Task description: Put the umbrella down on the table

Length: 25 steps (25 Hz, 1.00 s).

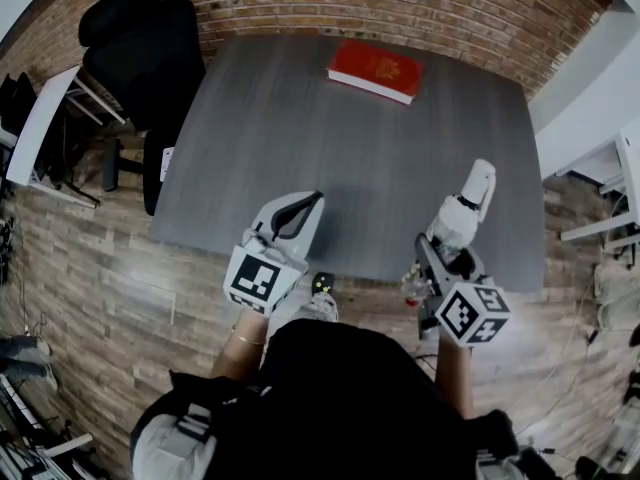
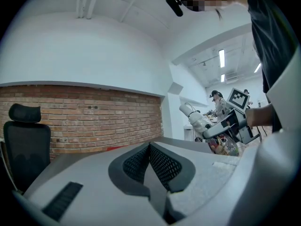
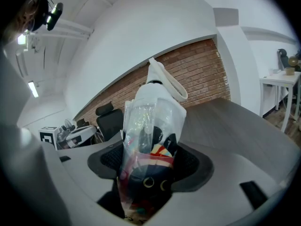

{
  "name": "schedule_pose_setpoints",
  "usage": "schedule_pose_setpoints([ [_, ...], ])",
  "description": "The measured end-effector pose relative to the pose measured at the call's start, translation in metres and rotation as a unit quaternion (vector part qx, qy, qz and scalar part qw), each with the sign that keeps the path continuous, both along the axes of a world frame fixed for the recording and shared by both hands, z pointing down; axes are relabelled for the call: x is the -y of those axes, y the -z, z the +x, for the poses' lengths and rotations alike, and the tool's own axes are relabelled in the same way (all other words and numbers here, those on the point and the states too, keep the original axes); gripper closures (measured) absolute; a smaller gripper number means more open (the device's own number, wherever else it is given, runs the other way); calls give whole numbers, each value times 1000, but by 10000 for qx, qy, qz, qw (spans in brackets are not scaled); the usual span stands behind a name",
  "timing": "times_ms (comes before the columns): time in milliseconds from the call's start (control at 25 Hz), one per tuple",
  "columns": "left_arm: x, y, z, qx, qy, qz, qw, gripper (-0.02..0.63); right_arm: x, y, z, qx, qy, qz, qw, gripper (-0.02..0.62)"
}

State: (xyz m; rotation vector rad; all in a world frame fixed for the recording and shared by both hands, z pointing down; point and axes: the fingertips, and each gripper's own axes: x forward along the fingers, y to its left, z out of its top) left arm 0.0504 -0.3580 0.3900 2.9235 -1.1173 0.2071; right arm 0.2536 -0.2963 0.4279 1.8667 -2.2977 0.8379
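Right gripper [image 1: 437, 253] is clamping the wrapped umbrella [image 3: 149, 140] above the near right edge of the table [image 1: 300, 118]; left gripper [image 1: 308, 206] is holding its fingers together.

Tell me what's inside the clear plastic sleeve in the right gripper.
A folded umbrella with a colourful print; its white handle and strap show at the top. The right gripper, clamped around it, covers its lower end.

Soft, even indoor light falls from ceiling strip lights [image 2: 221, 58], leaving only faint shadows on the grey table [image 1: 300, 128]. All three views are fisheye, so the brick wall [image 1: 400, 3] bows and the corners go black. The clear wrap round the umbrella [image 3: 150, 140] catches small glints, and the nearest foreground looks soft.
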Motion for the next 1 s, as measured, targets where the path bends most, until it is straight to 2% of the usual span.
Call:
schedule_pose_setpoints([
  [520, 53, -5, 1, -75, -257, -74, 9996, 609, 39, -19, -10, -137, -128, -341, 9992, 305],
  [1000, 98, -16, -18, -57, -341, -114, 9993, 609, 81, -41, -26, -252, -209, -560, 9979, 305],
])
